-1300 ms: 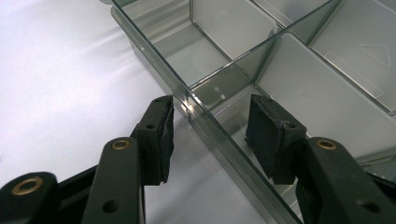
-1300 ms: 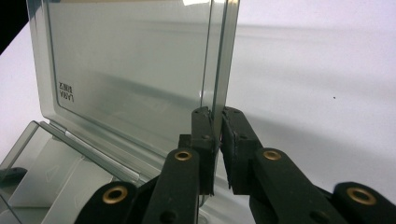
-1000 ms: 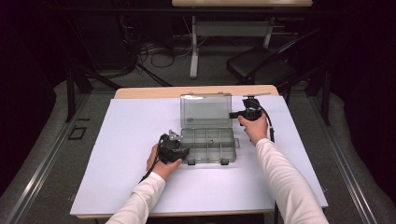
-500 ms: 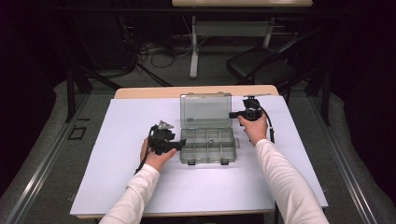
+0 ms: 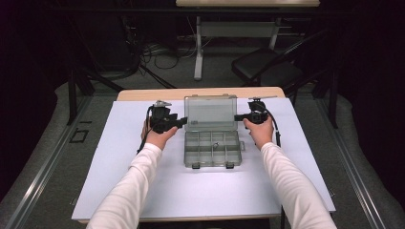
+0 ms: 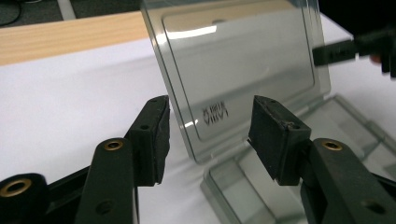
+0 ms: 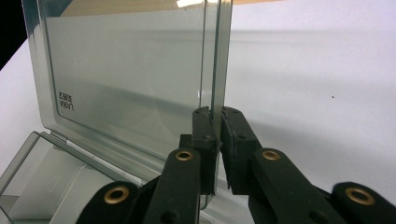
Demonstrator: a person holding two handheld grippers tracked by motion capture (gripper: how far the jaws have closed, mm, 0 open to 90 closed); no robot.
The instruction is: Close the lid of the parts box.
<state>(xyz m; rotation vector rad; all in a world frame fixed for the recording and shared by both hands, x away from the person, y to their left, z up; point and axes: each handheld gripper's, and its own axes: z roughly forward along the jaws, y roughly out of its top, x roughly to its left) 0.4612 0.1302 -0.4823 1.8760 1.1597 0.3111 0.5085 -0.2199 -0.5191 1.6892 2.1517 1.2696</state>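
Clear smoky-grey plastic compartment box (image 5: 212, 149) sitting mid-table on the big white sheet (image 5: 119, 181), lid up. Hinged see-through lid (image 5: 210, 112) standing close to upright off the back edge of the tray, so at 12 o'clock from the compartments. Something small and dark (image 5: 216, 145) lying in one of the middle compartments, too tiny to identify.

Right gripper (image 5: 237, 117) parked at 3 o'clock of the lid, pointing at 9 o'clock, clamped on the lid's right edge. Really clear from the right gripper view: both black pads (image 7: 205, 126) squeezed onto the thin plastic edge (image 7: 218, 70), jaws nearly together with just the lid wall between them. Hand (image 5: 260, 131) behind it resting low at about 5 o'clock of the gripper.

Left gripper (image 5: 183, 122) up at 9 o'clock of the lid, nose aimed at 3 o'clock toward the lid's left edge, close but not gripping. In the left gripper view (image 6: 208, 135), jaws about half open, having just closed in a little, nothing pinched, pads (image 6: 159, 135) clear of the plastic, lid (image 6: 243, 70) visible through the gap farther off. Embossed lettering showing low on the lid there, mirrored. Wooden table edge (image 5: 143, 94) peeking out at 12 o'clock beyond the sheet.
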